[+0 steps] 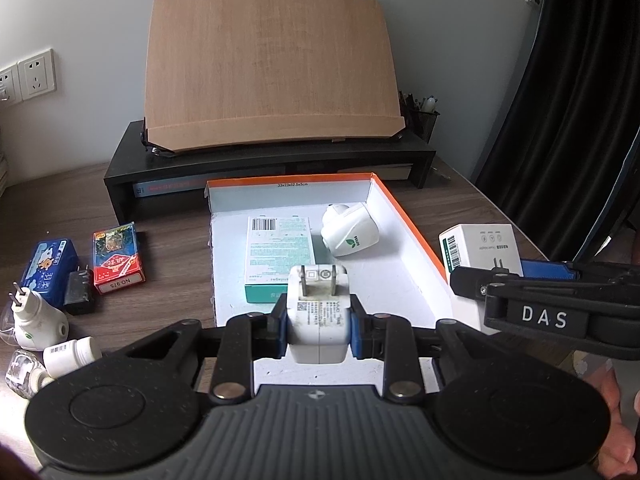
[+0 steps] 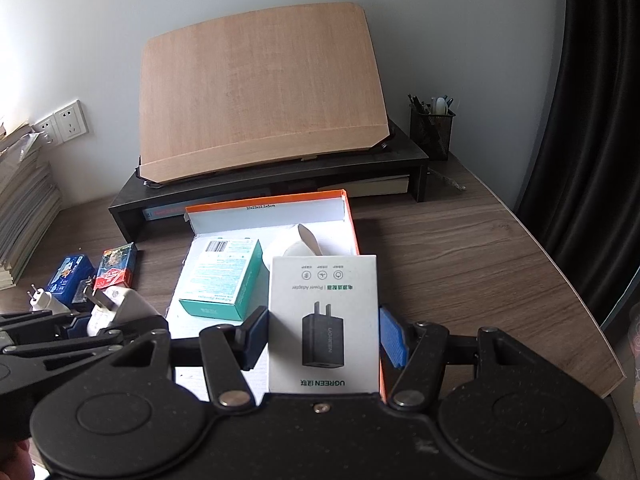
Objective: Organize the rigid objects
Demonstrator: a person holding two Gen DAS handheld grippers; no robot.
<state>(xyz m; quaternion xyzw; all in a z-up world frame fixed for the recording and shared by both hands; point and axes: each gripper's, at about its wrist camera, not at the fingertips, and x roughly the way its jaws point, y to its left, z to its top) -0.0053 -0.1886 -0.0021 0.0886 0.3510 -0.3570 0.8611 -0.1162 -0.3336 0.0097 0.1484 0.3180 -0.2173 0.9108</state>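
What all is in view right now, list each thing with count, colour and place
tray: 1, white, orange rim, desk centre
teal box: 1, in tray
mosquito plug: 1, white, in tray
white charger: 1, held over tray's near end
adapter box: 1, white, held at tray's right edge
card boxes: 2, red and blue, desk left
black charger: 1, by blue box
small bottle: 1, white, desk near left
left tool: shut on charger
right tool: shut on adapter box

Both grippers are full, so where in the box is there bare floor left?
Free: the box floor in front of the teal carton and white plug-in, toward the near right wall. Crowded: the far half, where both lie.
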